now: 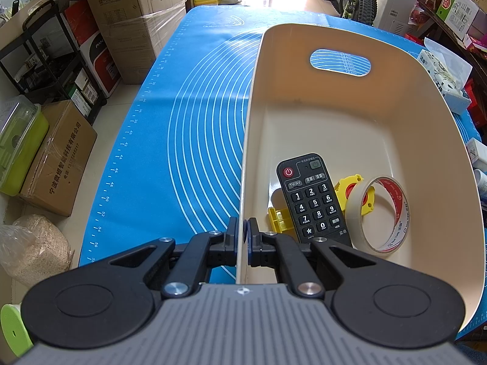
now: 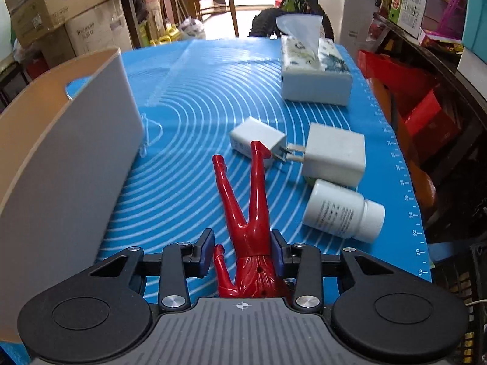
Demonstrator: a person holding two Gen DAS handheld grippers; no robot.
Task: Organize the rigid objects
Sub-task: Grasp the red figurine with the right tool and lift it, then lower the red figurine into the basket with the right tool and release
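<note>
Left gripper: fingers pinched the near wall of the cream bin, one finger outside and one inside the wall.

Cream bin: stood on the blue mat that covered the tabletop; an oval handle slot showed in its far wall. Contents, all at the near end:
- black remote control, buttons up, lying over the yellow pieces;
- roll of pale tape with a red-printed core, propped on edge just right of the remote;
- yellow round part with a red centre, partly behind the tape;
- small yellow piece, partly under the remote's left edge.

Right gripper: fingers partly spread around the hips of the red figure; the right pad touched it, the left pad stood just clear of it. Whether it was truly gripped could not be told.

Red figure: legs pointed away from the camera, outside the bin, to its right over the mat.

Other items on the mat, right of the figure:
- small white charger, prongs towards the larger one;
- larger white charger, just beside it;
- white bottle on its side, near the larger charger;
- tissue box, farther back.
</note>
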